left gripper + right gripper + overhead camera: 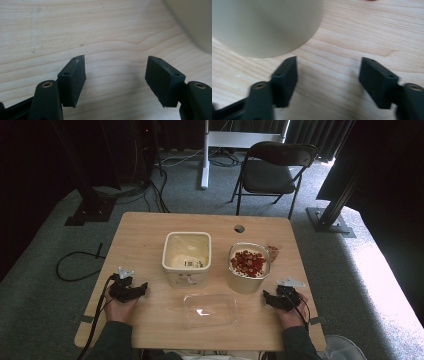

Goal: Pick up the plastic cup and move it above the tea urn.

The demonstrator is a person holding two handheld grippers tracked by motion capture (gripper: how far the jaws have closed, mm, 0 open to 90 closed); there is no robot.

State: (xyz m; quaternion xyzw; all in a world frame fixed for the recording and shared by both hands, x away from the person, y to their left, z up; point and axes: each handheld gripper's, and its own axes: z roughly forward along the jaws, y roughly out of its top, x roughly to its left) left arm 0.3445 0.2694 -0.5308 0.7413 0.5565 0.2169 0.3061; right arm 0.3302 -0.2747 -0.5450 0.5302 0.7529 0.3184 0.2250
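Note:
Two cream containers stand mid-table: a square empty one and a round one heaped with small red pieces. A clear plastic lid lies flat in front of them. My left gripper rests on the wood at the left, open, with bare table between its jaws; the square container's wall shows at that view's top right. My right gripper rests at the right, open and holding nothing, just short of the round container's wall.
A small reddish piece lies on the wooden table behind the round container. A cable hole sits near the far edge. Beyond the table stand a folding chair and stand bases on grey carpet.

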